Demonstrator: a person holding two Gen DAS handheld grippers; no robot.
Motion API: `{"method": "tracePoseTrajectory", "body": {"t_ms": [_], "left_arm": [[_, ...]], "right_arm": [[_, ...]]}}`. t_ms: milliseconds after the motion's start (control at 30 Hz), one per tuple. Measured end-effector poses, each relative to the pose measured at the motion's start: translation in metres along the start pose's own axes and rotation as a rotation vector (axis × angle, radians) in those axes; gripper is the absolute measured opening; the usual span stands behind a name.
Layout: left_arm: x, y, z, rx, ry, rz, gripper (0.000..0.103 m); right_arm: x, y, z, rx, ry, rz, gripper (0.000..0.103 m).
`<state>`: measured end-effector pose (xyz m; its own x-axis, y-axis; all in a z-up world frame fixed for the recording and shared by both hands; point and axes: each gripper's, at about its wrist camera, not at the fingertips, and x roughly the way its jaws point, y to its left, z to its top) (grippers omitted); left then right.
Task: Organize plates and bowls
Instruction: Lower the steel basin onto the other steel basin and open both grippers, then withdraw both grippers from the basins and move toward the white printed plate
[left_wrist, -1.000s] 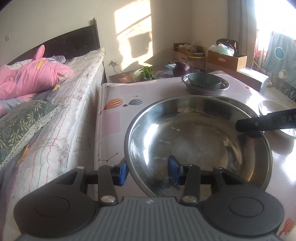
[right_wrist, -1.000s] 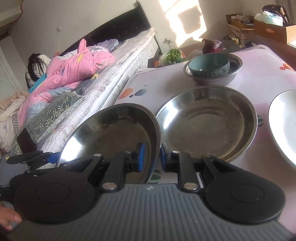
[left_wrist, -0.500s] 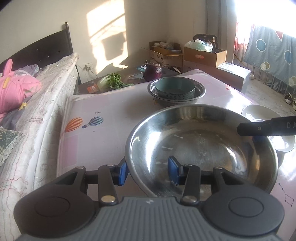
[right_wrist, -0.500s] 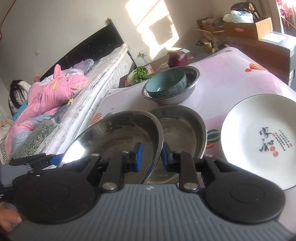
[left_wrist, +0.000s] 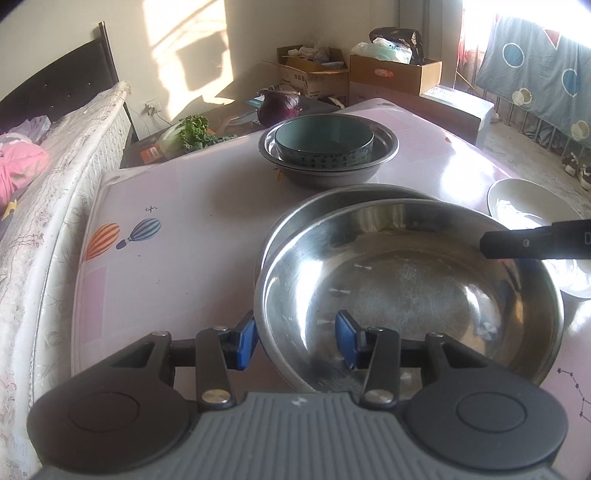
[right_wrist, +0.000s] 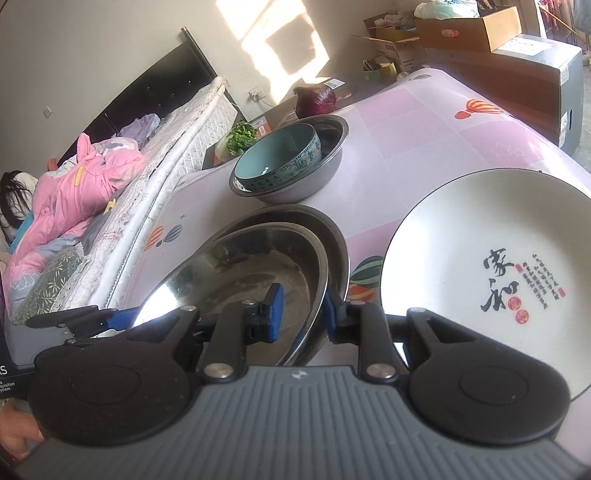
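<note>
Both grippers hold one shallow steel plate (left_wrist: 413, 280) by opposite rims. My left gripper (left_wrist: 295, 338) is shut on its near rim. My right gripper (right_wrist: 301, 308) is shut on its right rim; the plate also shows in the right wrist view (right_wrist: 240, 273). The held plate hovers just over a second steel plate (left_wrist: 332, 201) on the table, whose far rim shows behind it (right_wrist: 332, 236). A teal bowl (left_wrist: 325, 142) sits inside a steel basin (left_wrist: 384, 147) further back. A white plate with black calligraphy (right_wrist: 498, 266) lies to the right.
The table has a pink cloth with balloon prints (left_wrist: 166, 206). A bed (left_wrist: 44, 184) runs along its left edge. A purple cabbage (left_wrist: 280, 105), greens (left_wrist: 192, 129) and cardboard boxes (left_wrist: 395, 74) stand beyond the far edge.
Both grippers have carried the steel plate to the right and forward, so it now overlaps the second steel plate. Both grips are unchanged.
</note>
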<state>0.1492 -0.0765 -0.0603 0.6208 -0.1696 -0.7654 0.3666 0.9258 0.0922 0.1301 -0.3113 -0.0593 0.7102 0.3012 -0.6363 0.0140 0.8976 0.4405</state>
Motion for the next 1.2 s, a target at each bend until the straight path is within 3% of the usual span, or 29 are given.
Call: {"method": "tracePoseTrajectory", "body": {"t_ms": [467, 700, 867, 1200], "left_arm": [[-0.008, -0.007, 0.003, 0.018, -0.072, 0.008, 0.056], [-0.021, -0.006, -0.001, -0.015, -0.111, 0.007, 0.061], [-0.028, 0.003, -0.007, -0.054, -0.12, 0.008, 0.063], [-0.038, 0.01, -0.023, -0.079, -0.105, 0.018, 0.068]], "right_arm": [[0.009, -0.012, 0.011, 0.027, -0.011, 0.001, 0.027], [-0.002, -0.012, 0.012, 0.017, -0.033, -0.021, 0.036], [-0.013, -0.01, 0.013, -0.007, -0.07, -0.068, 0.041], [-0.012, 0.003, 0.006, -0.026, -0.068, -0.041, 0.041]]}}
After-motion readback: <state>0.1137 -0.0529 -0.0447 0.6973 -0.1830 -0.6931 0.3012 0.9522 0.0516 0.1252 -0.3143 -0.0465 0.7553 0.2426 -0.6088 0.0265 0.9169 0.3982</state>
